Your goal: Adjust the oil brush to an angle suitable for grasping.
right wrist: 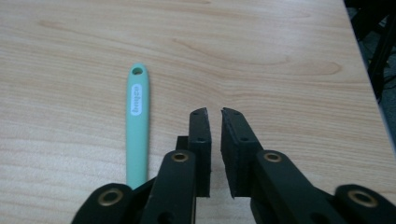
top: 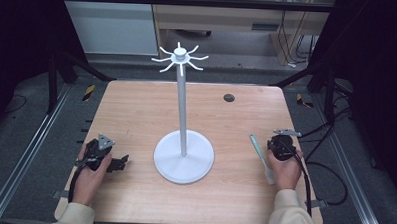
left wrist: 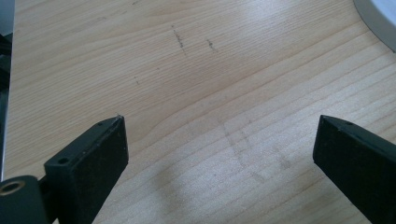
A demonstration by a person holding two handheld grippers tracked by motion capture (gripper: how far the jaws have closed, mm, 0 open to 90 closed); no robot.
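A white stand [top: 185,110] with a round base [top: 183,164] and several hooks at its top rises from the middle of the wooden table [top: 136,110]. A mint-green utensil [top: 258,148] with a hole at its handle end [right wrist: 137,116] lies flat on the table right of the base. My right gripper [right wrist: 214,112] rests just right of that handle, jaws nearly touching, nothing between them. A hand holds it [top: 281,145] near the table's right edge. My left gripper [left wrist: 219,123] stands wide open over bare wood, held at the front left [top: 115,162].
A dark round hole [top: 229,97] sits in the tabletop at the back right. The stand's base edge [left wrist: 380,21] shows at the top right of the left gripper view. Black frame rails and cables [top: 329,166] run along the table's sides.
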